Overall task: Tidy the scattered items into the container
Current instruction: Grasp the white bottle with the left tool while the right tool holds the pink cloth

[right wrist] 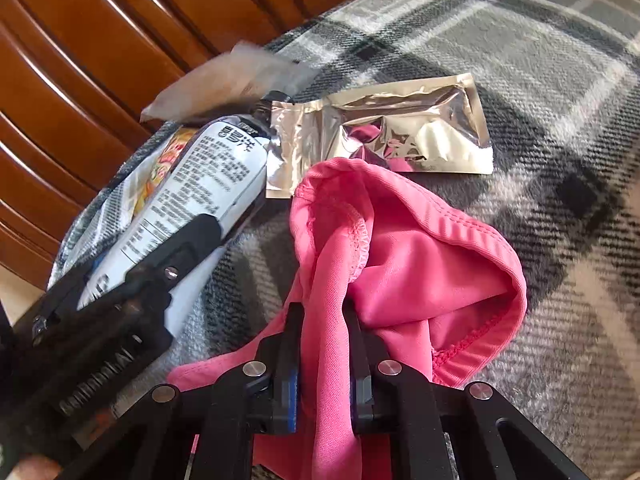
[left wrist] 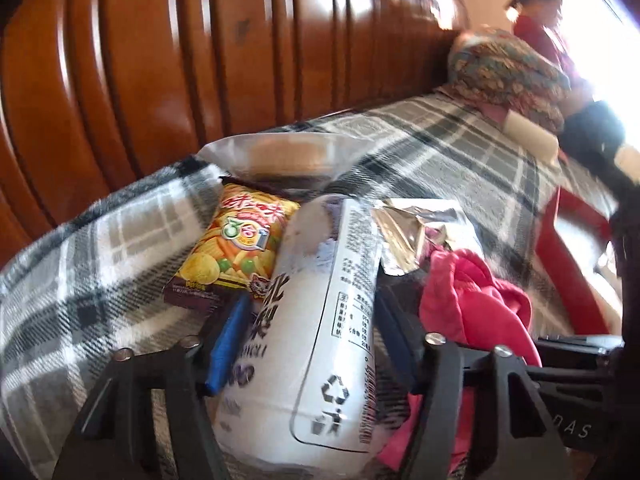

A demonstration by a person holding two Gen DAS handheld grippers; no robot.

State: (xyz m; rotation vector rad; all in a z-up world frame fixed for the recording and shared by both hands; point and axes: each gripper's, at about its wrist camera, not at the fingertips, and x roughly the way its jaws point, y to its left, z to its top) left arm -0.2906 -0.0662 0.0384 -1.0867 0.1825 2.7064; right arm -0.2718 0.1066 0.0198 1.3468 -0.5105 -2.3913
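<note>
My left gripper (left wrist: pixel 304 312) is shut on a white can (left wrist: pixel 316 320) with black print, held just above the plaid blanket. The can (right wrist: pixel 192 196) and the left gripper (right wrist: pixel 120 308) also show at the left of the right wrist view. My right gripper (right wrist: pixel 324 312) is shut on a fold of a pink cloth (right wrist: pixel 404 264), which lies bunched on the blanket. The pink cloth (left wrist: pixel 472 296) lies right of the can. A silver foil pouch (right wrist: pixel 384 136) lies flat beyond the cloth. A yellow snack packet (left wrist: pixel 232 248) lies left of the can. A red container (left wrist: pixel 568 264) stands at the right.
Everything rests on a grey plaid blanket (right wrist: pixel 540 80). A clear bag with something brown inside (left wrist: pixel 280 156) lies behind the snack packet. A polished wooden headboard (left wrist: pixel 180 52) rises behind. A patterned bundle (left wrist: pixel 508 72) and a person in red (left wrist: pixel 540 28) are at the far right.
</note>
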